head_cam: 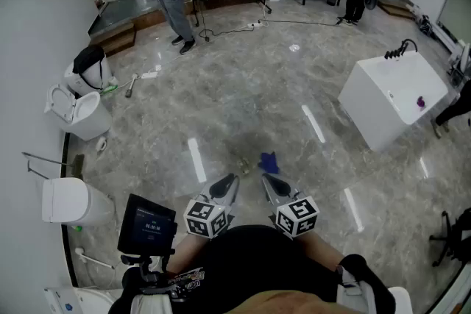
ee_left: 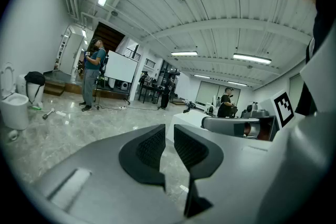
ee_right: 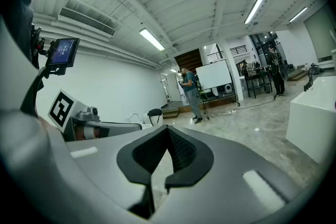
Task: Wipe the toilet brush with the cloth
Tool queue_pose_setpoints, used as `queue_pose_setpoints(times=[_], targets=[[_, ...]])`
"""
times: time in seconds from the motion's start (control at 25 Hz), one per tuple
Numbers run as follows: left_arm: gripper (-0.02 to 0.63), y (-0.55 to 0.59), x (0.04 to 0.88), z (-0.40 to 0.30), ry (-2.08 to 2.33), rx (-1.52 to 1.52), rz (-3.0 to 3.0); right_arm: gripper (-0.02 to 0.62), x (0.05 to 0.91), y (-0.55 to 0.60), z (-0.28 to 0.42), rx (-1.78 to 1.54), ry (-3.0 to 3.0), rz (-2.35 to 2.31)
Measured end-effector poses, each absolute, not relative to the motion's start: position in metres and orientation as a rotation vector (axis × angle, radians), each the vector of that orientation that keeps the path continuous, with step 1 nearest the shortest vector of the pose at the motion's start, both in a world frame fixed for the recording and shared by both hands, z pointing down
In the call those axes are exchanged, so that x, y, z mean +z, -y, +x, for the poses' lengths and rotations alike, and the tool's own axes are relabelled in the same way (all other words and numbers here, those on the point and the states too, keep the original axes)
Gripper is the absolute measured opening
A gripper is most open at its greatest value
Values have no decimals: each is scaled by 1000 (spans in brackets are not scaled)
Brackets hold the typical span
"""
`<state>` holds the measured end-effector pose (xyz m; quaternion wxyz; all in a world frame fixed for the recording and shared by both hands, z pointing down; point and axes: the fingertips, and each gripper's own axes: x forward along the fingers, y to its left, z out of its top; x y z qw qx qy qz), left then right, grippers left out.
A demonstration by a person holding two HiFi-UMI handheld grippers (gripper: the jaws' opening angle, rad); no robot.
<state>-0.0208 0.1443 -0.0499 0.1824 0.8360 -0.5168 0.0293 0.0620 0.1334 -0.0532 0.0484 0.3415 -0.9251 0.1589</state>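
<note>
head view / grippers: left gripper point(head_cam: 225, 186) and right gripper point(head_cam: 274, 186) are held side by side close to the body. Neither carries anything.
head view / cloth: the blue cloth point(head_cam: 268, 161) lies on the floor point(head_cam: 243, 95) just ahead of the right gripper, not picked up.
head view / brush: a handled thing point(head_cam: 131, 87) lies near the toilet point(head_cam: 82, 112), well apart from the cloth. It is probably the toilet brush, but too small to be sure.
head view / containers: the toilet bowl's contents can't be made out. The bathtub point(head_cam: 383, 103) has a small purple thing point(head_cam: 420, 102) on top; its inside is hidden.
left gripper view / jaws: a sliver apart, nothing between them.
right gripper view / jaws: pressed together, nothing held.
risk: a thin cloth flat on a glossy floor could let the jaws scrape stone or catch only a corner, and they must open first.
risk: with cloth and brush so far apart, the cloth may slip during the carry.
</note>
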Motion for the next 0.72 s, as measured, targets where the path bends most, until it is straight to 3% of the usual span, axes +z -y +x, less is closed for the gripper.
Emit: queue_pose_setpoints(times=[0.72], targets=[[61, -141, -49, -25, 1465, 86, 2355, 0, -54, -130, 59, 468, 2820, 1047]])
